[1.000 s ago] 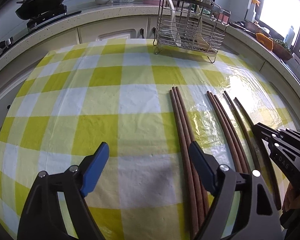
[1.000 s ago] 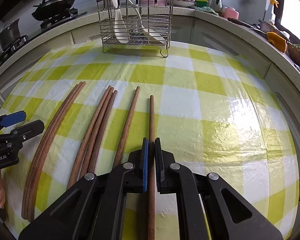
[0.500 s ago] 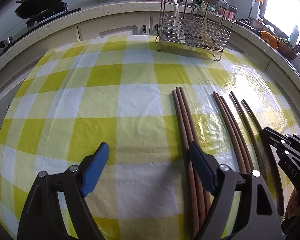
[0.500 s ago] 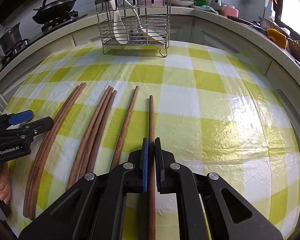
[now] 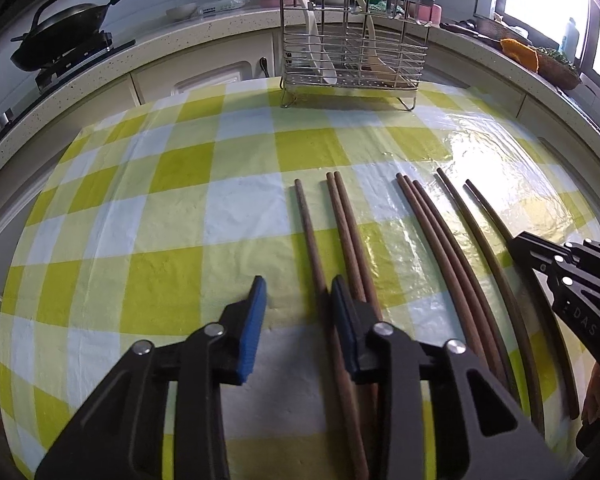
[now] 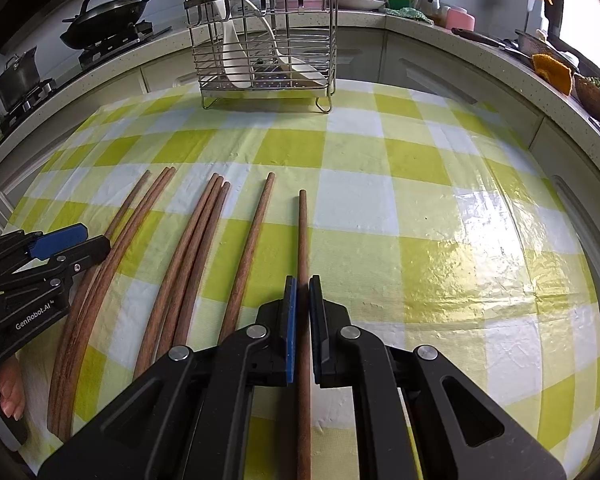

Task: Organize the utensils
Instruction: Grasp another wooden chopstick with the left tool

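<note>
The rightmost wooden chopstick (image 6: 303, 276) lies flat on the yellow-and-white checked tablecloth (image 6: 420, 184) of the desk, its shaft running between the two blue-padded fingers of the right tool (image 6: 302, 308), whose jaws are closed to a narrow slot around it; whether the pads actually press on the wood cannot be told. To its left lies a single chopstick (image 6: 252, 240), then a bundle of three (image 6: 196, 248), then another group at the far left (image 6: 112, 264), all roughly parallel and pointing toward the far edge of the desk. In the left wrist view, the left tool (image 5: 298, 312) stands partly open, and a lone chopstick (image 5: 314, 252) runs just inside its right finger, with a pair of chopsticks (image 5: 350, 240) just outside that finger; nothing is gripped. The left tool also shows at the left edge of the right wrist view, held in a hand (image 6: 10, 384). At the far edge of the desk stands a wire utensil rack (image 6: 266, 48) holding white spoons (image 6: 236, 60). Behind it, on the kitchen counter, a black wok (image 6: 108, 20) sits on the stove.
</note>
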